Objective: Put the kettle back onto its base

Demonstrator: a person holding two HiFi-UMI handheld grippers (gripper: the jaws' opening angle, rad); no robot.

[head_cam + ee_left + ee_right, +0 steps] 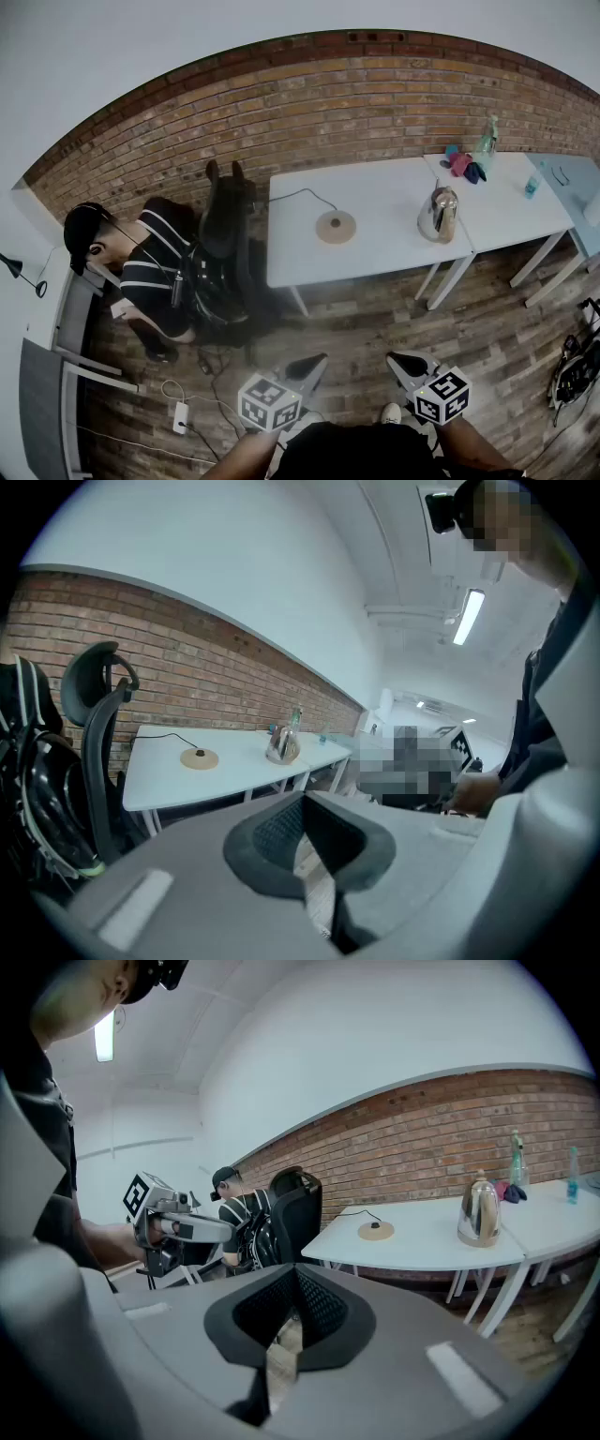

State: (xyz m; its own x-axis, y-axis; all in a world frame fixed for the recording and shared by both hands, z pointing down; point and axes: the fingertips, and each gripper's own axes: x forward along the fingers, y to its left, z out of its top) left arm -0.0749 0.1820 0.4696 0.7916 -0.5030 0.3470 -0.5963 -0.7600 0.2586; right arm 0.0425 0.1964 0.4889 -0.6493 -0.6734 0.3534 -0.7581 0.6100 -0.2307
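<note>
Two claws, the left gripper [315, 364] and right gripper [397, 362], were closed empty; the kettle [438, 214] was stood upright, long axis vertical, on the table [384, 202] at three o'clock of its base [336, 226].

left tongs [305, 803]: together, empty | kettle [281, 747]: right of base [200, 758], apart

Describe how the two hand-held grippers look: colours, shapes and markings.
Both the left gripper and right gripper are grey and taper to pointed tips, with dark textured pads inside. Each carries a white cube printed with black square markers.
</note>
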